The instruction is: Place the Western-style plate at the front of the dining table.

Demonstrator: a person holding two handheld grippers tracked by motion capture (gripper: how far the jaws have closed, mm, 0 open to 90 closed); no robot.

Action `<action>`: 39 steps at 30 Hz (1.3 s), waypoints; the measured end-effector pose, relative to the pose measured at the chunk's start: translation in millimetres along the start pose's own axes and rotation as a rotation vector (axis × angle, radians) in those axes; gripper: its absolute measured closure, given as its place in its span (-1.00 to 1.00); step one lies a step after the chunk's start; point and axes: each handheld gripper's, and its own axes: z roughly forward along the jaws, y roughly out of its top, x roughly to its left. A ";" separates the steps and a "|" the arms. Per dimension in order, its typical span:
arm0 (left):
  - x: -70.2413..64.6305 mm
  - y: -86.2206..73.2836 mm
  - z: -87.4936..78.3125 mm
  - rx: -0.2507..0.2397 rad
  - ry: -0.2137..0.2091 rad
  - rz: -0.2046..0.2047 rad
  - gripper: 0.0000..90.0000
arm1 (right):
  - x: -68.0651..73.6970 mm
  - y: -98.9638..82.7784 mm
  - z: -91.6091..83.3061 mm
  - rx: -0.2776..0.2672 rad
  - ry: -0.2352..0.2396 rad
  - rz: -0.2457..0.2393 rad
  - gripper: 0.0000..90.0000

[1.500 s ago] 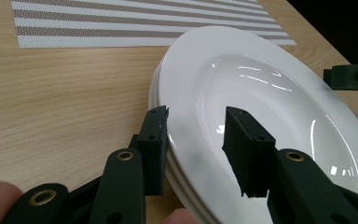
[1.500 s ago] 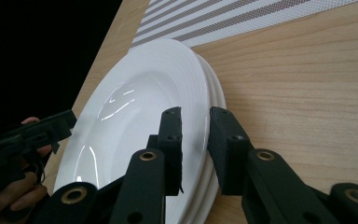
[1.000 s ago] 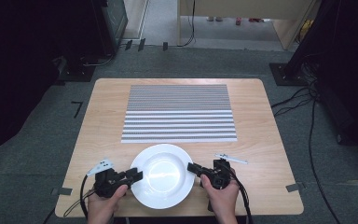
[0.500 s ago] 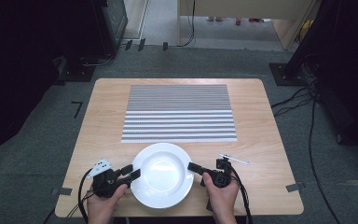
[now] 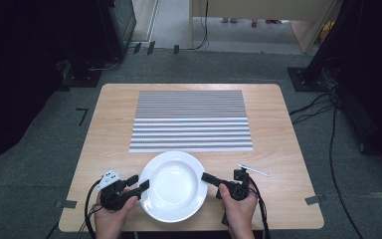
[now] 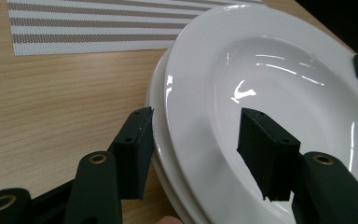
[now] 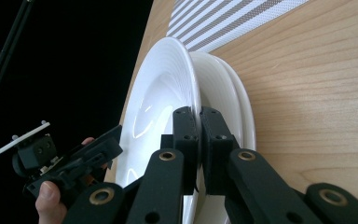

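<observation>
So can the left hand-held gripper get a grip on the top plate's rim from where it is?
Probably yes: the left hand-held gripper has just been opening, and its jaws already straddle the top plate rim without pressing. Nothing blocks it; the right hand-held gripper pinches the opposite rim.

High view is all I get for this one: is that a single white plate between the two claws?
Observer: No. The left gripper view shows the top plate resting on lower plates, whose rims peek out beneath it.
Operator: Has the right claw gripped anything?
Observer: Yes. The right claw is shut on the top plate's rim alone, and the lower plates sit outside its jaws.
Operator: And the left claw?
Observer: The left claw has just been opening. Its jaws straddle the rims, and there is a visible gap at the inner pad.
</observation>
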 end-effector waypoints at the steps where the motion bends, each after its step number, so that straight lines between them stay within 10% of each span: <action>1: -1.2 -0.3 1.0 -0.001 0.008 0.005 0.00 | 0.4 -0.2 -0.4 -0.001 0.001 0.000 0.94; 17: -14.1 2.7 6.6 -0.035 0.033 0.105 -0.01 | 4.3 0.3 -5.4 -0.029 0.021 -0.078 0.94; 39: 4.2 3.4 12.0 -0.021 -0.164 -0.127 0.13 | -5.4 3.4 -8.0 -0.065 0.049 -0.097 0.93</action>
